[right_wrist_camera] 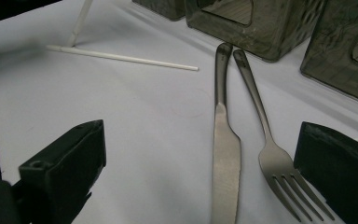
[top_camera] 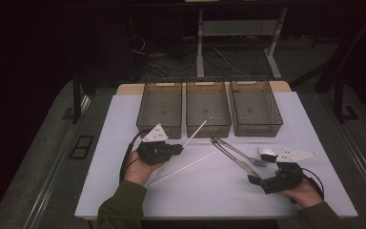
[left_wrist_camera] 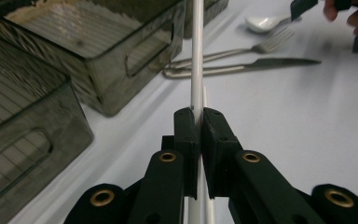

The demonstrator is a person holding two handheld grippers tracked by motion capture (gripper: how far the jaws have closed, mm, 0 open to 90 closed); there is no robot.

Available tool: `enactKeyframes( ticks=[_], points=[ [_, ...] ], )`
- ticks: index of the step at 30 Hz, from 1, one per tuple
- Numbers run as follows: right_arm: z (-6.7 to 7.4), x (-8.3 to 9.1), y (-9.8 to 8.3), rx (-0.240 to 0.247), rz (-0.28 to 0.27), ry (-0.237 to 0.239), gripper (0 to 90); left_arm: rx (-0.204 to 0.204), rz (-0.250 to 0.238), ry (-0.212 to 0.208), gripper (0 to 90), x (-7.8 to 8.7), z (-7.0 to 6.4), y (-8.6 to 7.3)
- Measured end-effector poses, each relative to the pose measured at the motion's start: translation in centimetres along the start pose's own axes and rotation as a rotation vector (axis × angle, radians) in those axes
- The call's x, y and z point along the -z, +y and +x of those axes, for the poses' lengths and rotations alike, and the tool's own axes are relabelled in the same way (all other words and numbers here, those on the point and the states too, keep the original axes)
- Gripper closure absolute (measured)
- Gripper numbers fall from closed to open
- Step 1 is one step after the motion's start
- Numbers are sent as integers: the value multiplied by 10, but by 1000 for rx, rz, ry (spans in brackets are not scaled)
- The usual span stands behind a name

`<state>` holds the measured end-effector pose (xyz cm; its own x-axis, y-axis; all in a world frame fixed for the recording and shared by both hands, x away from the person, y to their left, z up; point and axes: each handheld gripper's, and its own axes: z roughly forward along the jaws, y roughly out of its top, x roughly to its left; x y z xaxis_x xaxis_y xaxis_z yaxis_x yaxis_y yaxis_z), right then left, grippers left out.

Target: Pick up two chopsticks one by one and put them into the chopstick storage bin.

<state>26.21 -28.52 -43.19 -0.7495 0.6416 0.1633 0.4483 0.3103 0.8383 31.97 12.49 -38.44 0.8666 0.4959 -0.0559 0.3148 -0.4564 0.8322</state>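
Observation:
My left gripper is shut on a white chopstick and holds it off the table, its far end pointing toward the middle bin. A second white chopstick lies flat on the white mat below it. A steel knife and fork lie side by side in front of my right gripper. That gripper is open, with the knife and fork lying between its wide jaws. A white spoon rests just beyond them.
Three dark see-through bins stand in a row at the back of the mat: left, middle, right. The white mat covers a wooden table, whose front edge is near the person's sleeves. Table legs and cables stand on the dark floor beyond.

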Motion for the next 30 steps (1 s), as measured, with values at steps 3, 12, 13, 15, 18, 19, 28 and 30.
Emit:
enactKeyframes(
  ticks=[3,12,13,15,18,19,28,30],
  points=[
    [0,0,0,0,1,1,23,-1,-34,6,847,8,-1,4],
    [0,0,0,1,-1,0,23,6,-95,27,848,24,4,10],
    [0,0,0,0,0,0,23,5,-92,30,848,25,5,11],
    [0,0,0,-1,1,-1,23,4,-97,33,848,27,9,14],
    [0,0,0,-3,0,-2,23,5,-111,42,848,30,14,18],
    [-1,0,0,-3,0,-2,23,3,-113,40,849,31,16,20],
    [0,1,0,-14,0,-1,23,7,-155,56,848,38,36,46],
    [-1,1,0,-5,-5,-3,23,7,-153,66,849,39,41,52]
  ],
)
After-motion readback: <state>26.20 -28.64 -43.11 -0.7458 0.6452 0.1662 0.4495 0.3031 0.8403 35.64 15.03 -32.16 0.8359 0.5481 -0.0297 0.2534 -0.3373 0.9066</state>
